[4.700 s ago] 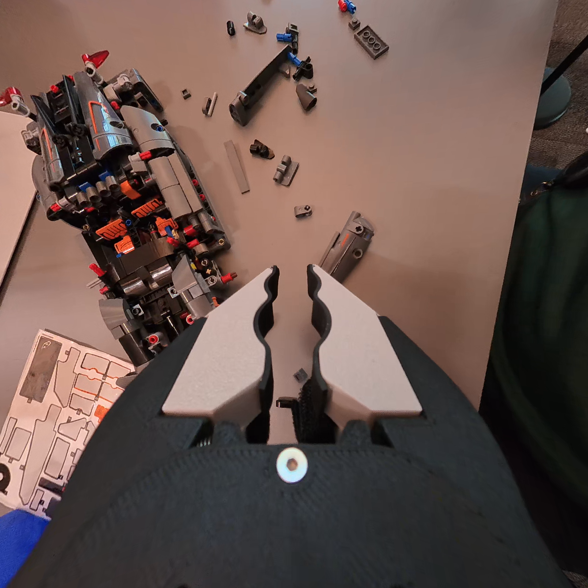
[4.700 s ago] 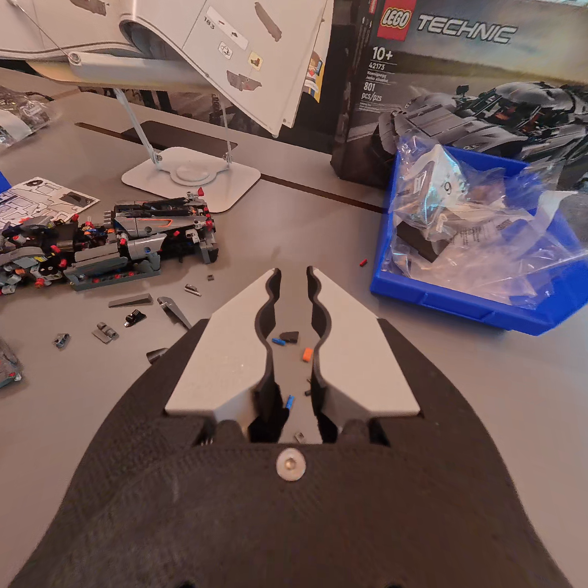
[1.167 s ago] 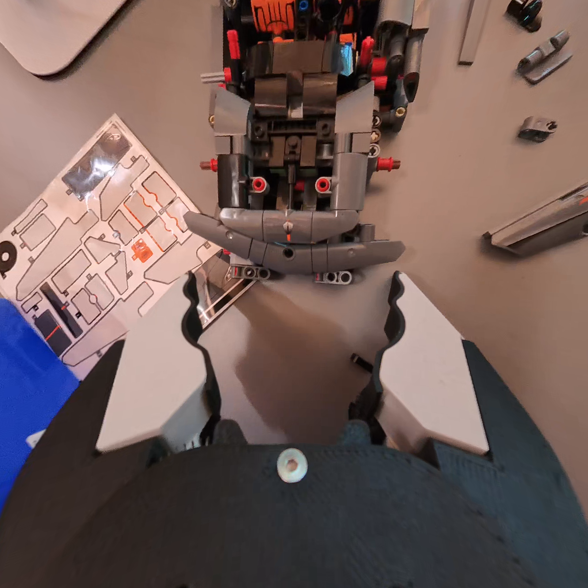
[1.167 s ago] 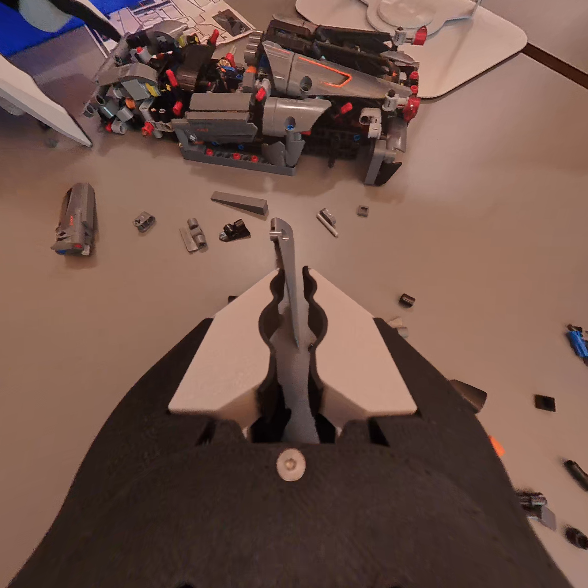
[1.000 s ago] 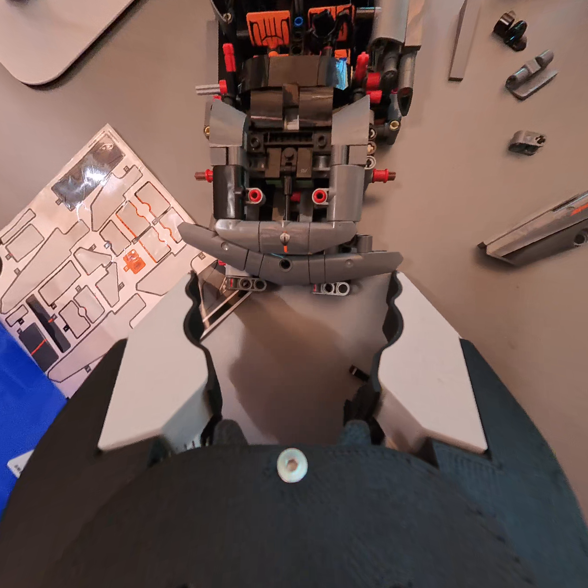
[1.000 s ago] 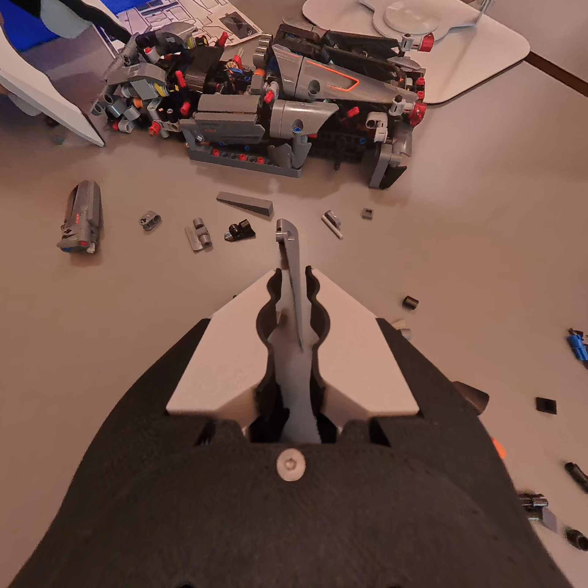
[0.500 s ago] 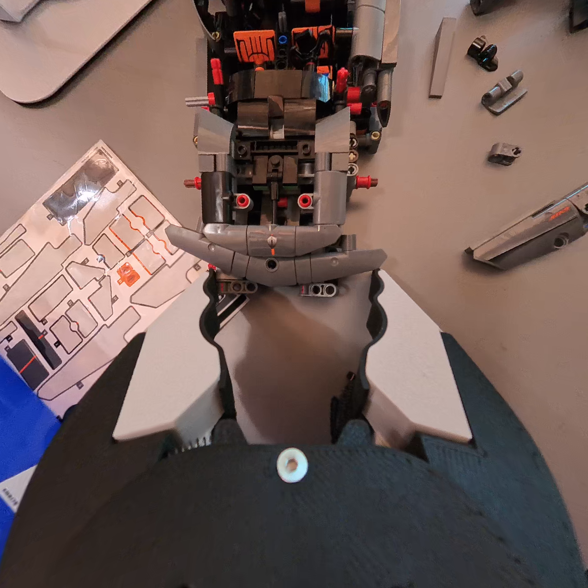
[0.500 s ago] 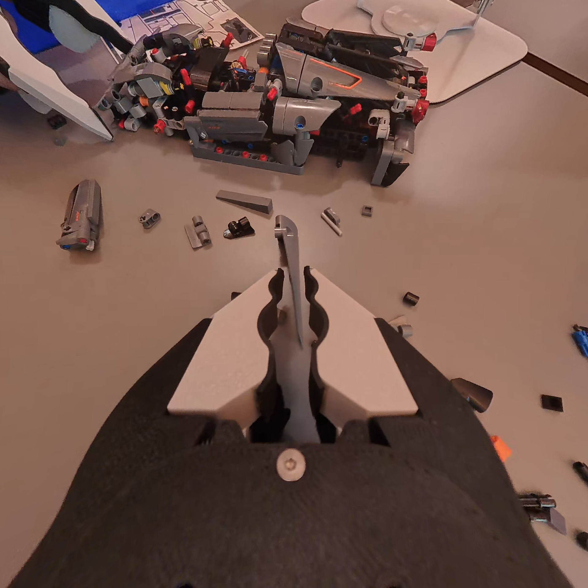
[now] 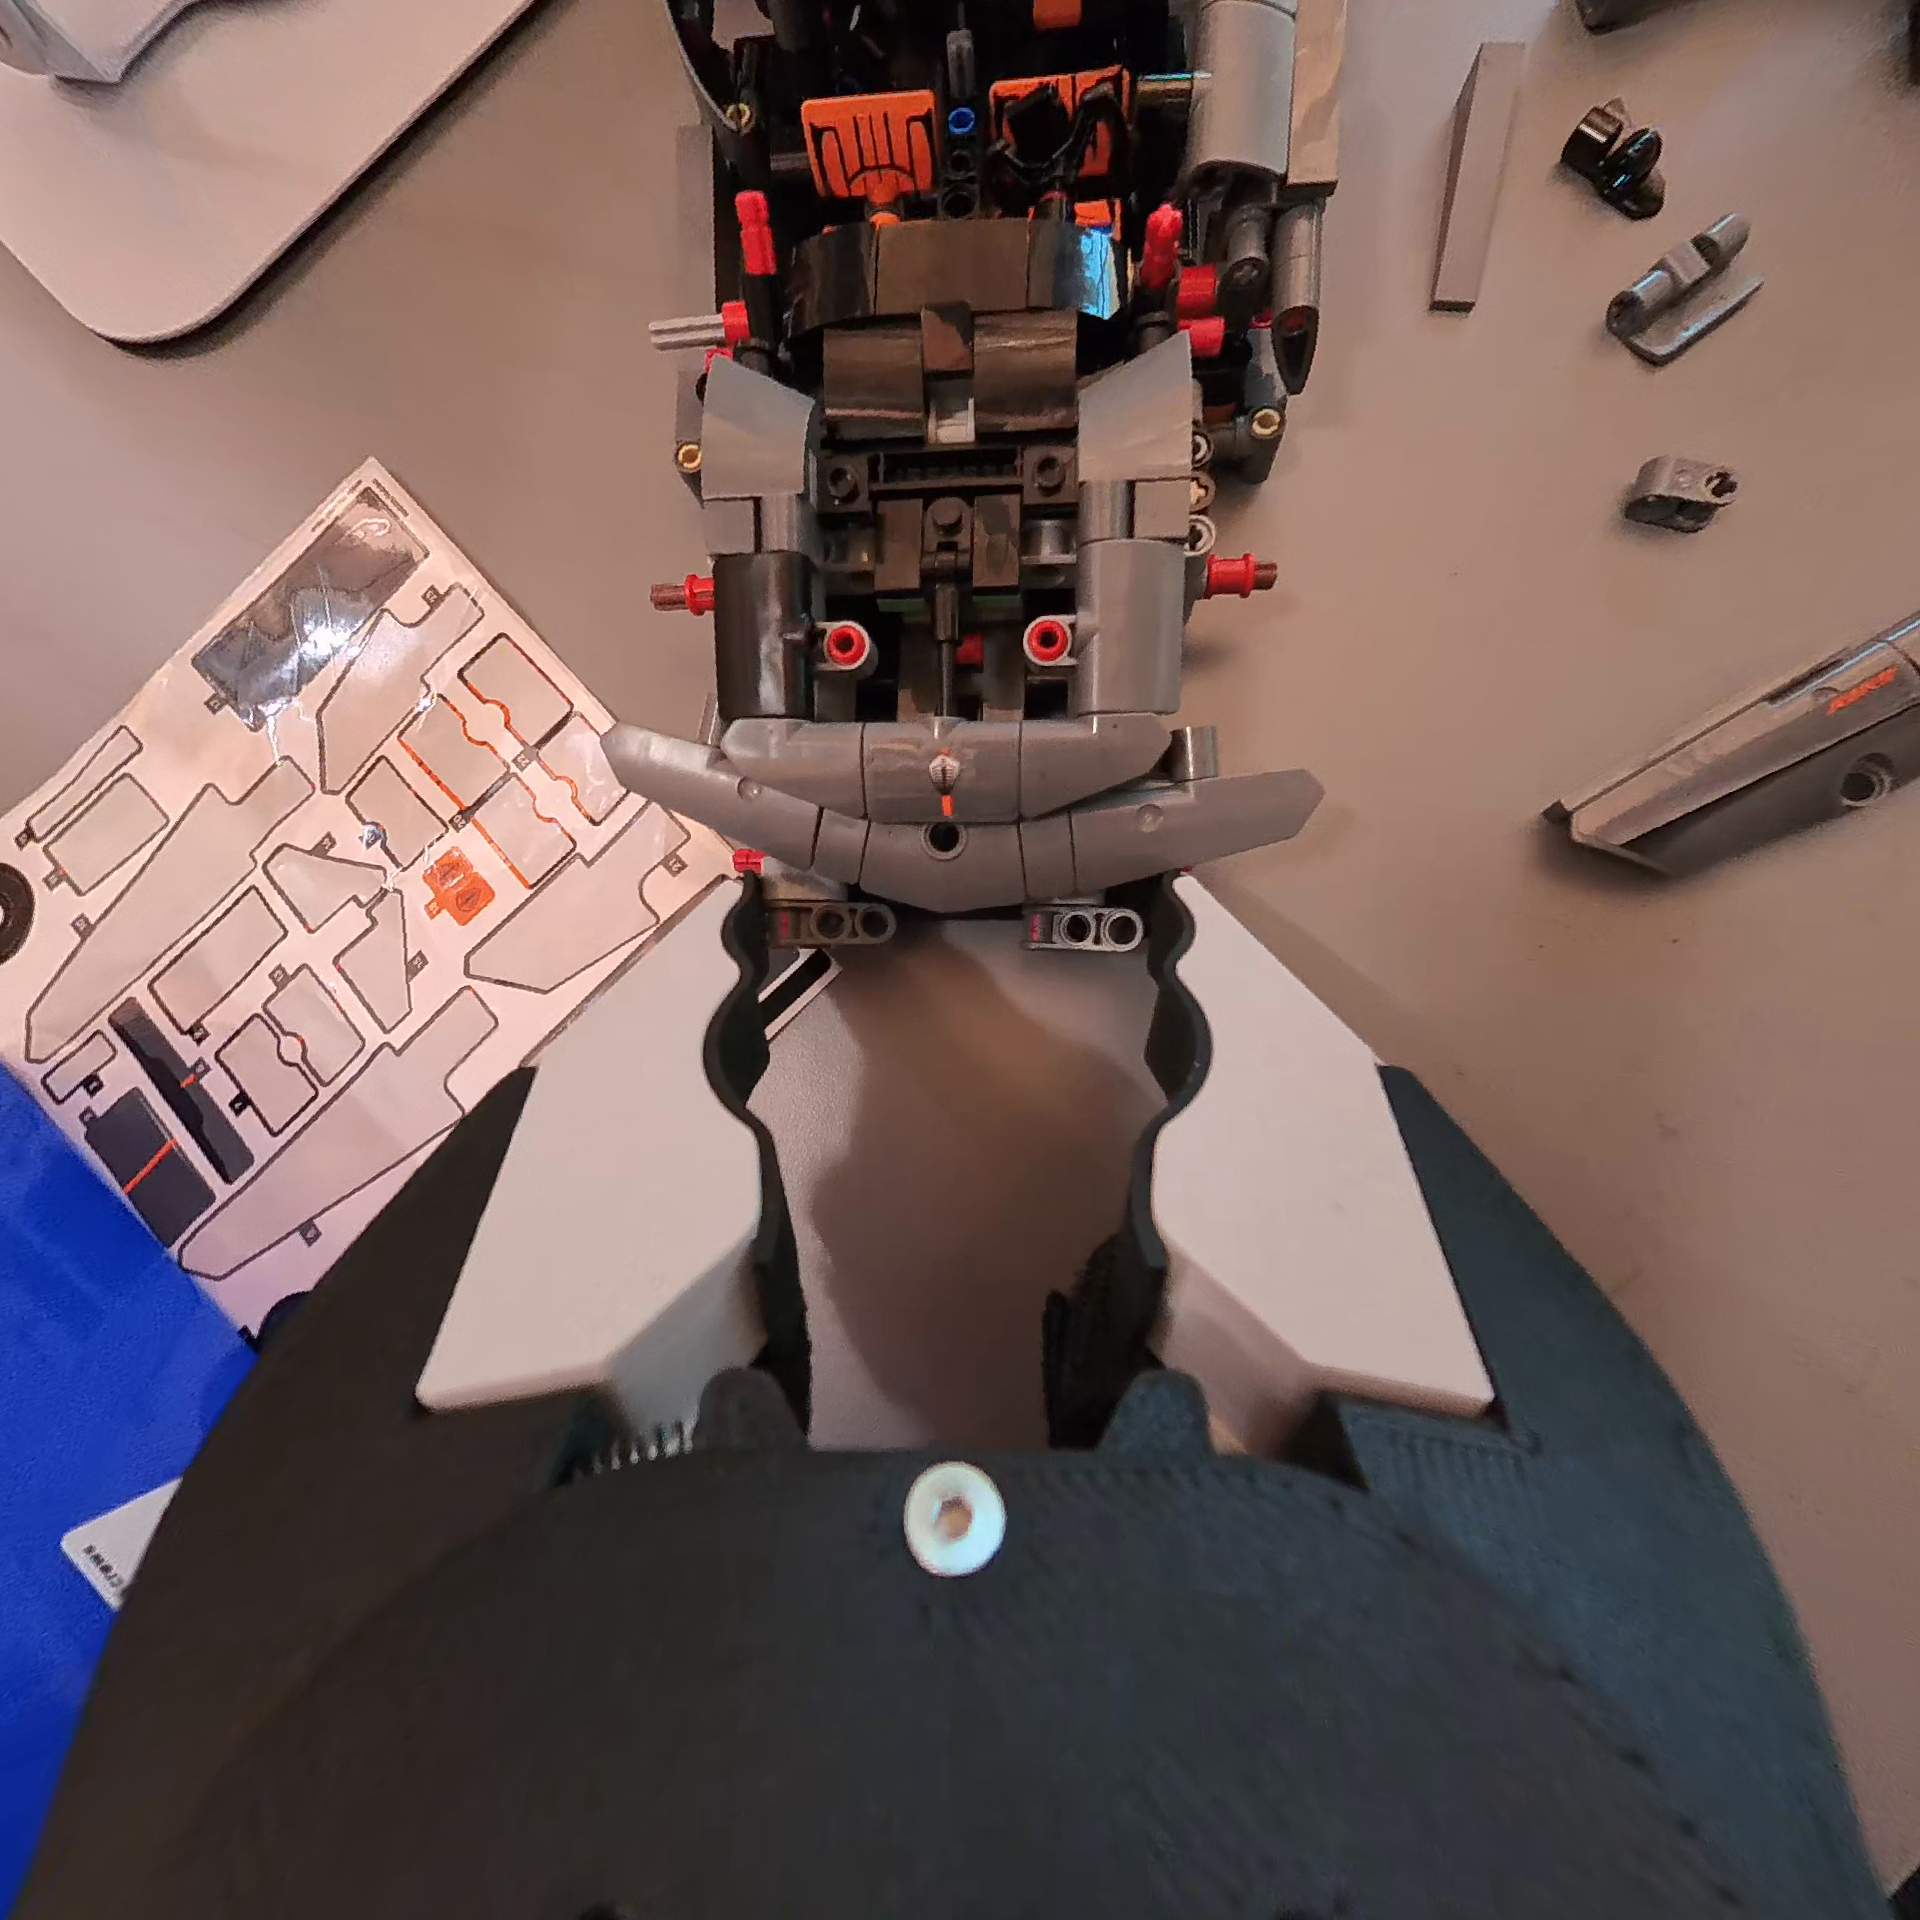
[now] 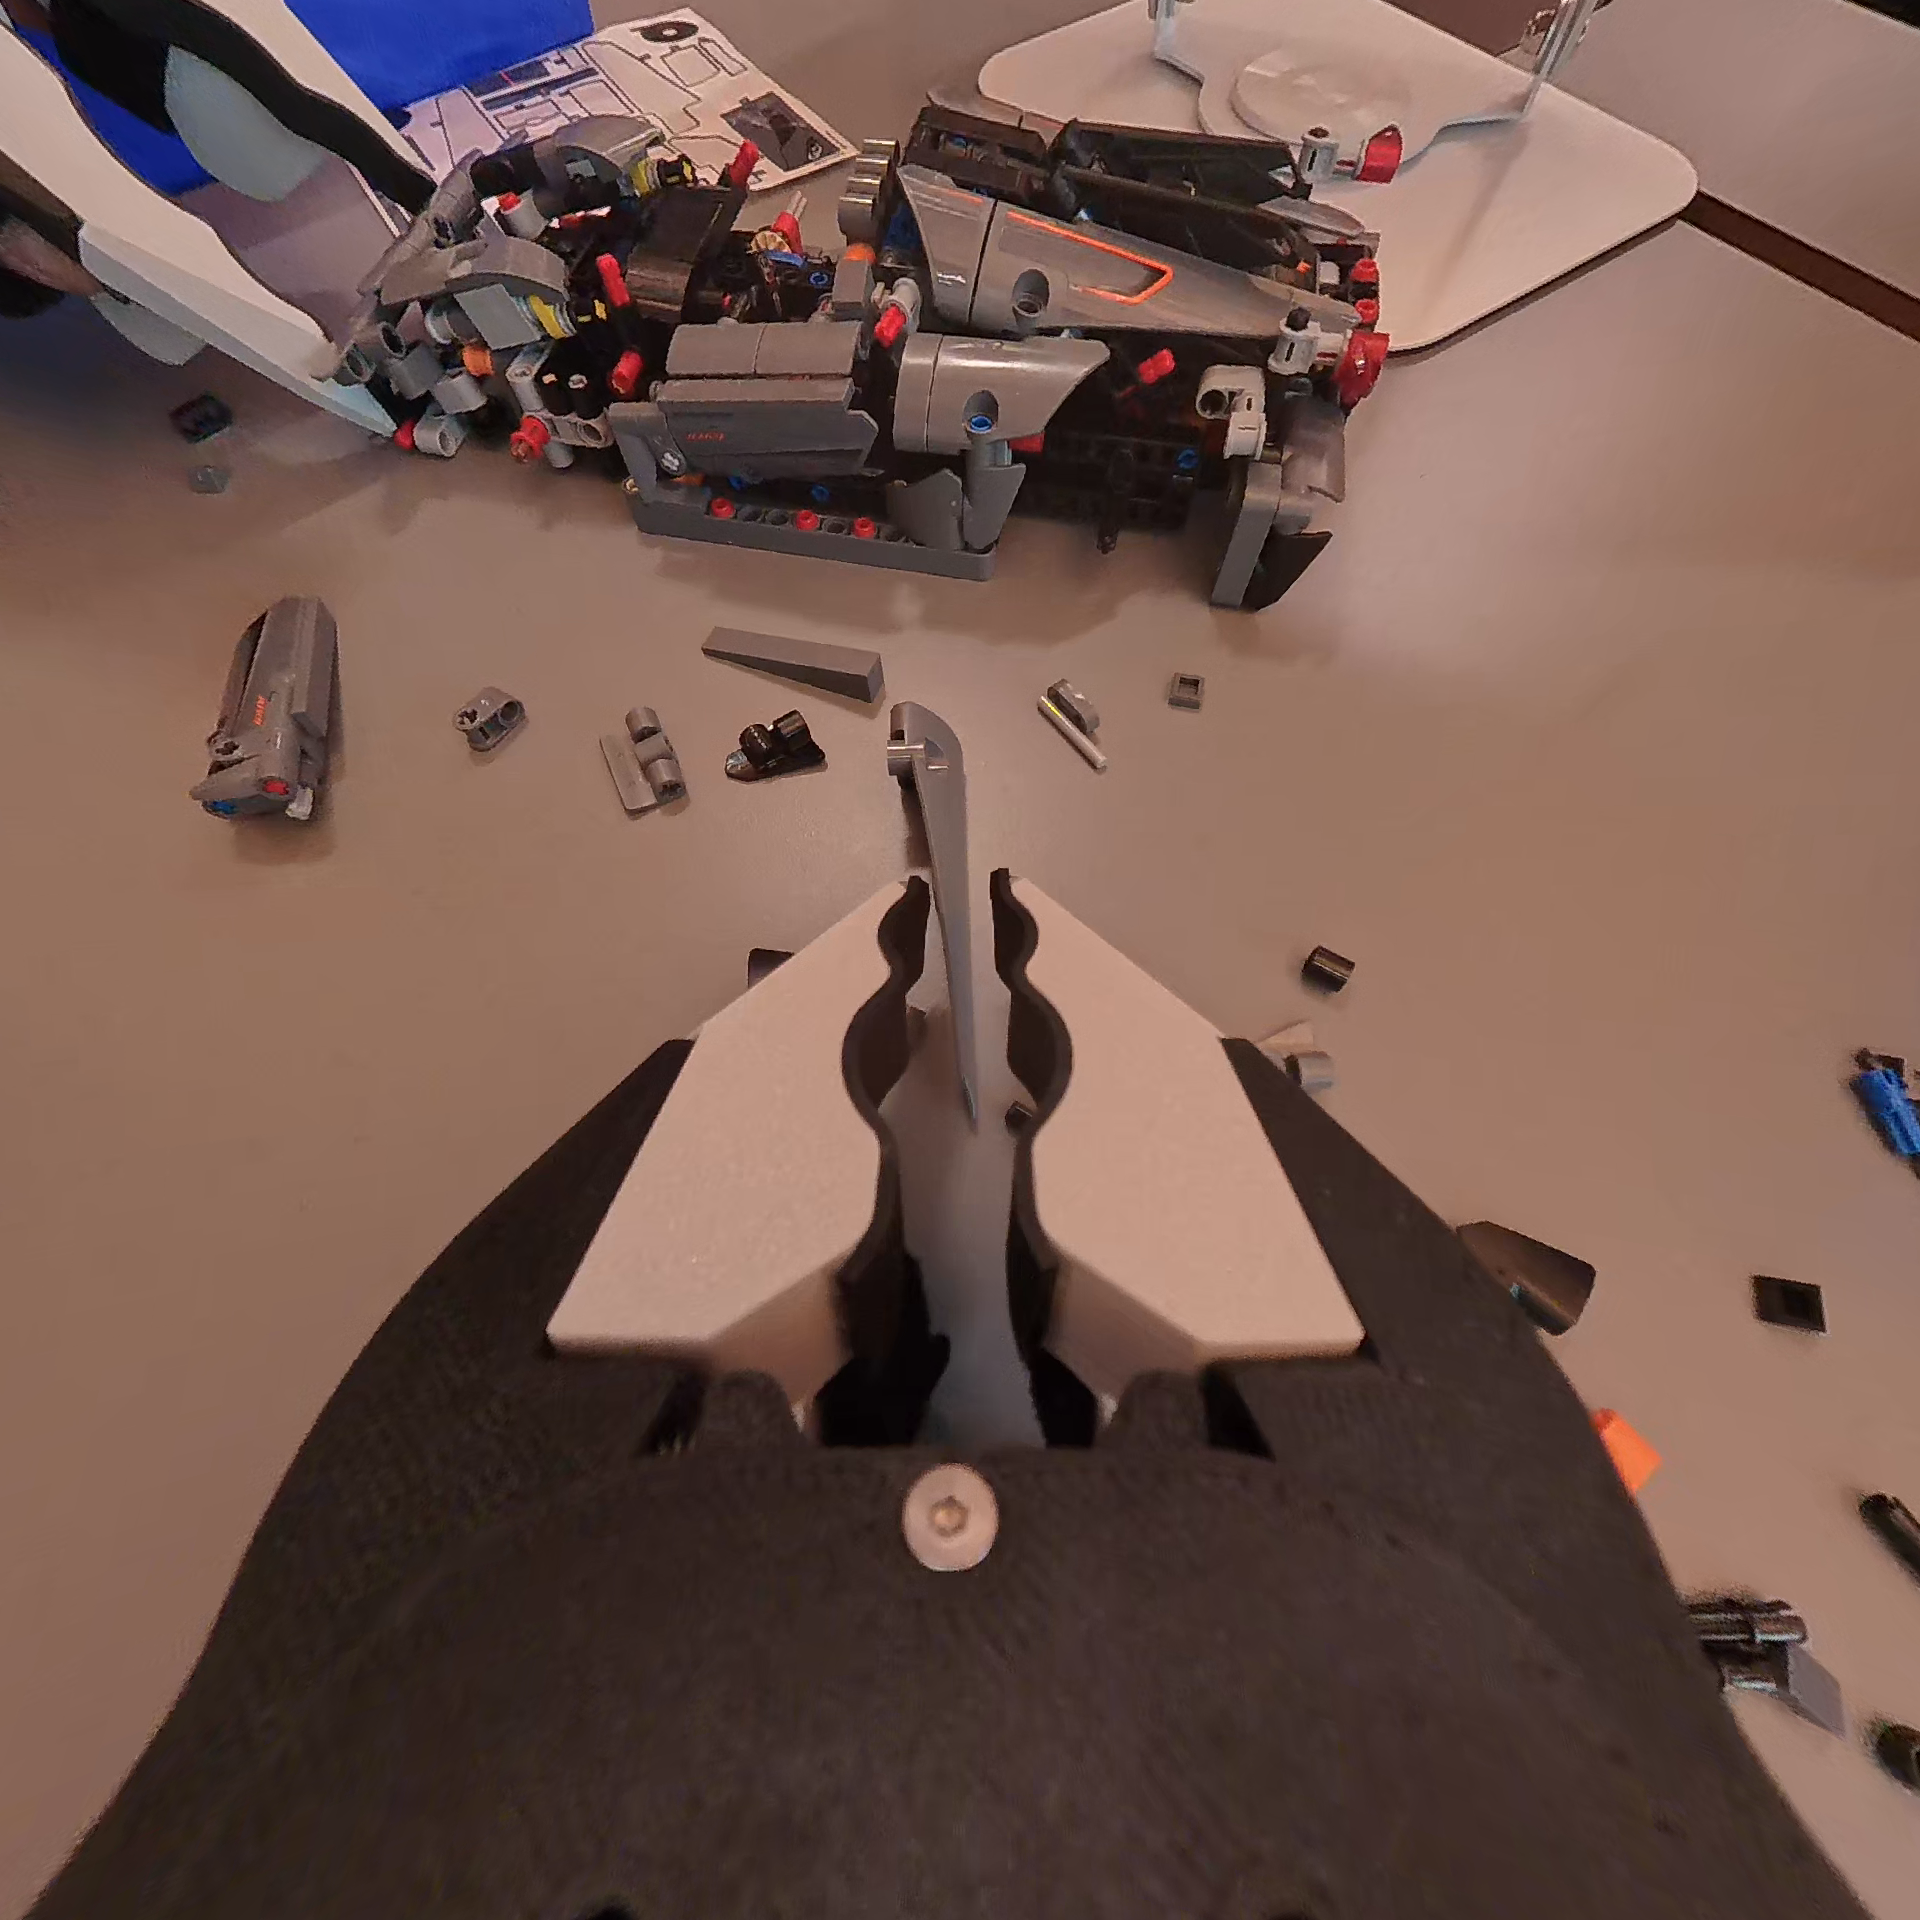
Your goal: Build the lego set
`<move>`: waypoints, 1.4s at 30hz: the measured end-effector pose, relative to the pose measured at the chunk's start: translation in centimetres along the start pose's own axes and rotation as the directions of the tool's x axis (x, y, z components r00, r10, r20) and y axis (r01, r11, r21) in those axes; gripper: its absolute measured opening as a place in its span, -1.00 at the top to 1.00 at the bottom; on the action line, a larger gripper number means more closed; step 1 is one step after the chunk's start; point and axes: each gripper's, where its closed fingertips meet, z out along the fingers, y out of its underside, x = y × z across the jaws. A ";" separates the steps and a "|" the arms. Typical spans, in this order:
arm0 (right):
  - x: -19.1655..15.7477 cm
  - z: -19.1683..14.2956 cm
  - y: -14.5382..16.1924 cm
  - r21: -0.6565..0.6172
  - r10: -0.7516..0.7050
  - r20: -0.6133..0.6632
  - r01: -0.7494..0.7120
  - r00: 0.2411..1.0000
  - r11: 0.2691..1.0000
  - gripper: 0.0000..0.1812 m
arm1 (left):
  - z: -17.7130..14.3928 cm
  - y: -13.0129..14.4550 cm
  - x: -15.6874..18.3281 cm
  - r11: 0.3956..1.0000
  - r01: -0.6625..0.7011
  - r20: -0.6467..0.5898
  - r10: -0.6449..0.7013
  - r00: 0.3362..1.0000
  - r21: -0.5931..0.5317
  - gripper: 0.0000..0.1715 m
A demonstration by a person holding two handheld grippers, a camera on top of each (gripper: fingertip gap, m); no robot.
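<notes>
The half-built grey, black and orange lego car (image 9: 945,582) lies on the table with its nose toward my left gripper (image 9: 956,904). That gripper is open. Its fingertips (image 9: 743,914) stand on either side of the two small beam ends under the grey front bumper (image 9: 945,800), very close to them; I cannot tell whether they touch. In the right wrist view the car (image 10: 883,343) lies side-on, with the left gripper's white finger (image 10: 208,301) at its front end. My right gripper (image 10: 954,883) is shut on a long thin grey panel piece (image 10: 925,758) that sticks out forward above the table.
A sticker sheet (image 9: 291,883) and a blue bin (image 9: 83,1299) lie left of the car's nose, and a white stand base (image 10: 1455,135) lies behind the car. A grey sub-assembly (image 10: 270,707), a grey wedge (image 10: 800,665) and several small loose parts (image 10: 644,769) lie scattered on the table. The grippers' ends are close to 25 cm from one another. The white stand base (image 10: 1455,135) is about 35 cm from both grippers' fingertips.
My left gripper has moved up to the car's nose and its jaws have narrowed around the lower front. My right gripper keeps hold of the grey panel piece and has barely moved.
</notes>
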 end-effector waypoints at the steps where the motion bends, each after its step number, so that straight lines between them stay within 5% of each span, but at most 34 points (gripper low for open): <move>1: 0.0 0.0 0.0 0.001 0.000 -0.001 0.000 1.000 1.000 0.88 | 0.0 0.0 -0.1 1.000 -0.003 0.005 0.003 1.000 -0.002 0.17; 23: 0.5 -0.8 -0.5 0.045 -0.001 -0.007 0.001 1.000 0.999 0.88 | -1.2 -3.0 -2.3 0.989 -0.096 0.016 0.098 0.995 -0.109 0.22; 42: 0.6 -0.9 -0.5 0.041 -0.029 -0.026 0.030 0.999 0.999 0.87 | 1.0 -6.3 -3.2 0.981 -0.134 0.005 0.136 0.991 -0.137 0.24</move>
